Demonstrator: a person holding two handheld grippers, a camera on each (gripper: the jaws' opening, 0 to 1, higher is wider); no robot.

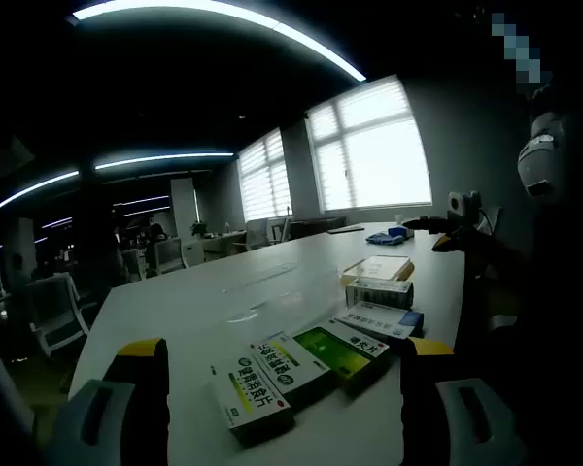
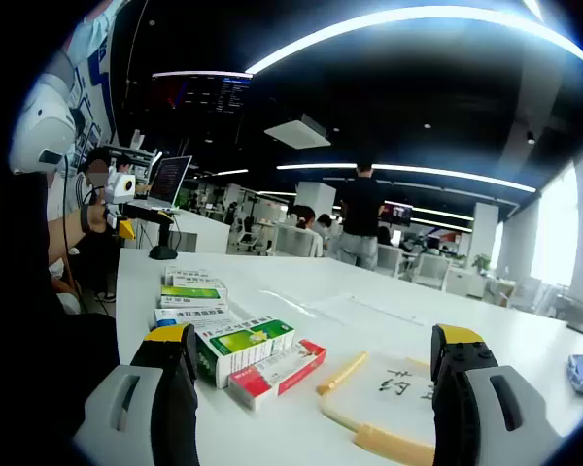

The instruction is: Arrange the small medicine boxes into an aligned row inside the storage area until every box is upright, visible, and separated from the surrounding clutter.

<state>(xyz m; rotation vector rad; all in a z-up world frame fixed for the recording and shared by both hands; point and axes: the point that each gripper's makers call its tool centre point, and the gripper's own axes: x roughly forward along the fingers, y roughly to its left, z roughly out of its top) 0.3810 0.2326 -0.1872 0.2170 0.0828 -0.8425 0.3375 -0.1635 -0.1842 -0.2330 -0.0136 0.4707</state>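
Open-plan office space with strip lighting and bright blinds surrounds a long white bench (image 1: 272, 291), on which we find the task's items lying loose.

In the left gripper view, white-and-green flat medicine boxes (image 1: 296, 369) lie on their faces at lower centre, between the yellow-tipped fingers of the left gripper (image 1: 287, 388), which stand spread with nothing held. Further up the frame we note one small box standing on edge (image 1: 379, 291), with a tan shallow tray (image 1: 379, 267) just behind it.

In the right gripper view, the right gripper (image 2: 311, 374) likewise has its fingers spread and empty. A green-and-white box (image 2: 243, 345) and a red-and-white box (image 2: 277, 371) lie flat at lower centre; the tray, marked with a handwritten character (image 2: 394, 388), sits at lower right.

We judge the task barely begun: no aligned row exists, most boxes remain flat and clustered, and the tray holds none.
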